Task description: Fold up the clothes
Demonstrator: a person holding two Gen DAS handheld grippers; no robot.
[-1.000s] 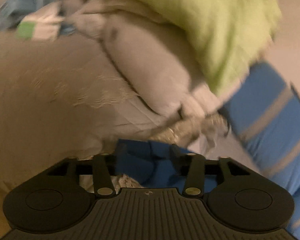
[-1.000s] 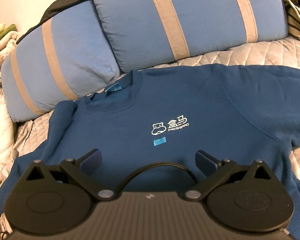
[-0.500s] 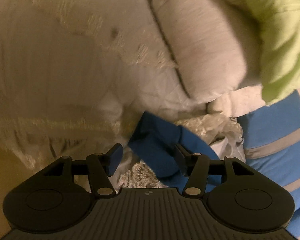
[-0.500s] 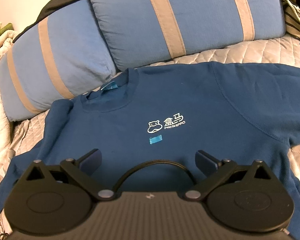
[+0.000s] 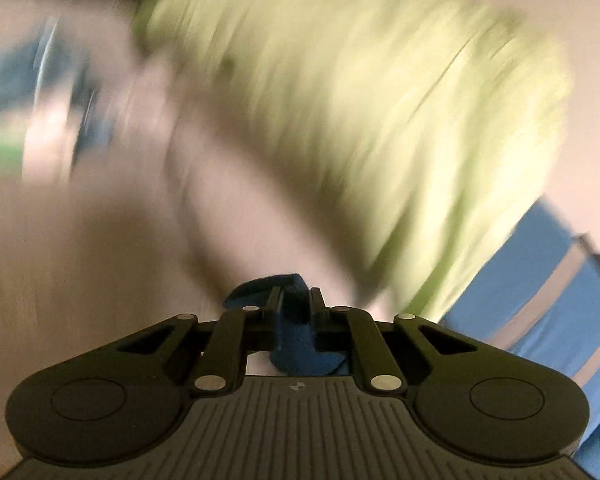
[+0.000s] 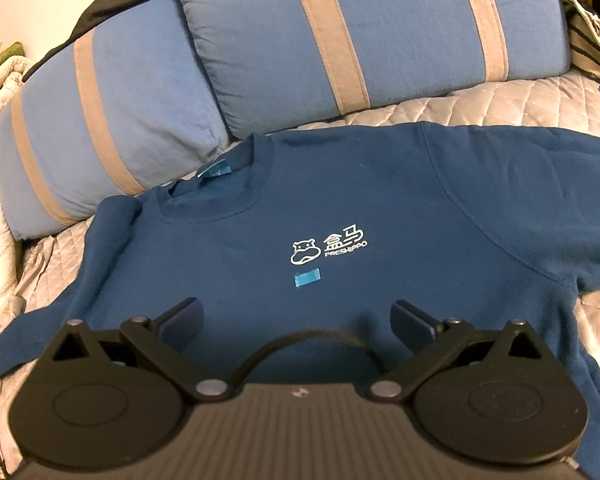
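A dark blue sweatshirt (image 6: 380, 208) with a white hippo logo lies face up on the quilted bed, collar toward the pillows. My right gripper (image 6: 296, 316) is open and empty, hovering over the sweatshirt's lower chest. In the left wrist view, my left gripper (image 5: 296, 300) is shut on a fold of the sweatshirt's blue sleeve (image 5: 300, 344), lifted off the bed. That view is heavily motion-blurred.
Two blue pillows with tan stripes (image 6: 340, 32) lean behind the sweatshirt; one also shows in the left wrist view (image 5: 548, 304). A lime green blanket (image 5: 380, 100) and pale bedding (image 5: 100, 240) fill the left view. A grey quilt (image 6: 540, 100) covers the bed.
My left gripper has closed on the blue sleeve and swung up and away fast, blurring its view. My right gripper has stayed open over the sweatshirt, almost still.
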